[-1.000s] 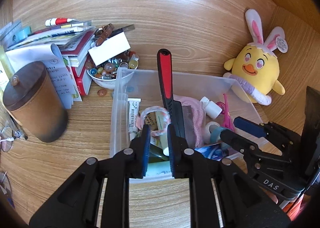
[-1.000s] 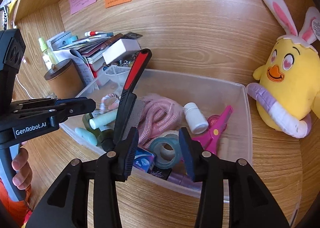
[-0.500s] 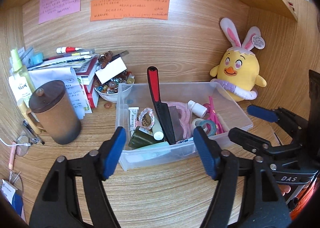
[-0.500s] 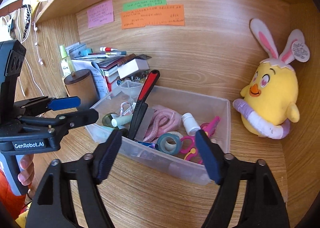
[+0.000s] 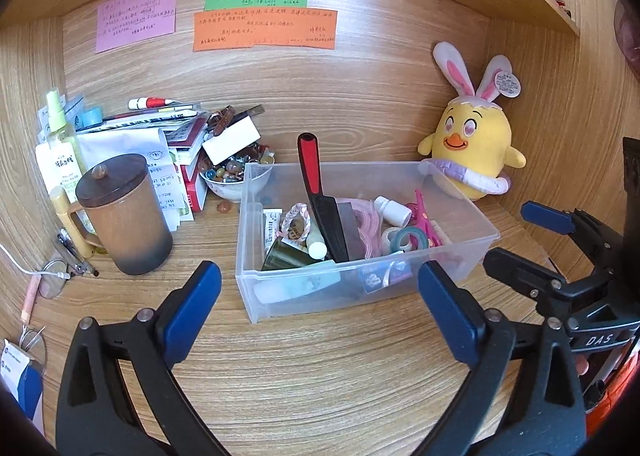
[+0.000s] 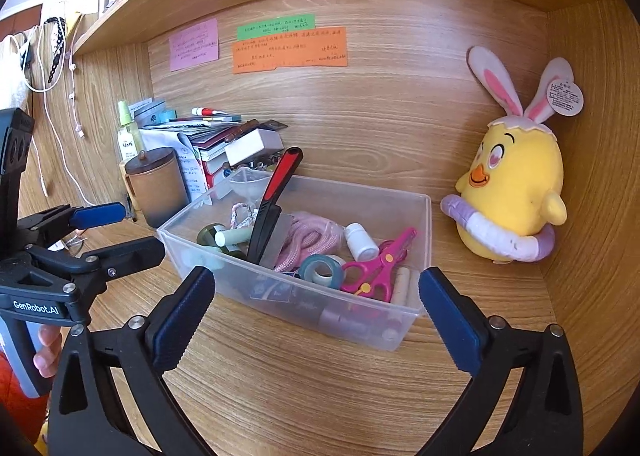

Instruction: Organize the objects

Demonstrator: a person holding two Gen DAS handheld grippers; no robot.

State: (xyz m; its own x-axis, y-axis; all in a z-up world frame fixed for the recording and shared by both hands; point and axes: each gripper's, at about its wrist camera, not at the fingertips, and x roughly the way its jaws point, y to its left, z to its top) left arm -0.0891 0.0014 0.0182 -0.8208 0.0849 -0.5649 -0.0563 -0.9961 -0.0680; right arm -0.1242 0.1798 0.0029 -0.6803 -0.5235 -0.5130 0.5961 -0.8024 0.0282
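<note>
Two grippers face one clear plastic bin point(image 5: 362, 284) on the tabletop point(image 5: 320, 368); left gripper point(image 5: 320, 308) and right gripper point(image 6: 316, 314) both show jaws just opened wide, nothing between them. Right of the bin sits a plush chick point(image 5: 472, 152); left of it, a lidded brown mug point(image 5: 124, 216). Inside the bin, a red-and-black knife point(image 5: 320, 196) leans upright: stiff, probably light, best taken by its handle. Pink scissors point(image 6: 376, 268) and tape roll point(image 6: 322, 270) lie beside it. Thin bin walls likely flex; bare tabletop in front leaves room.
</note>
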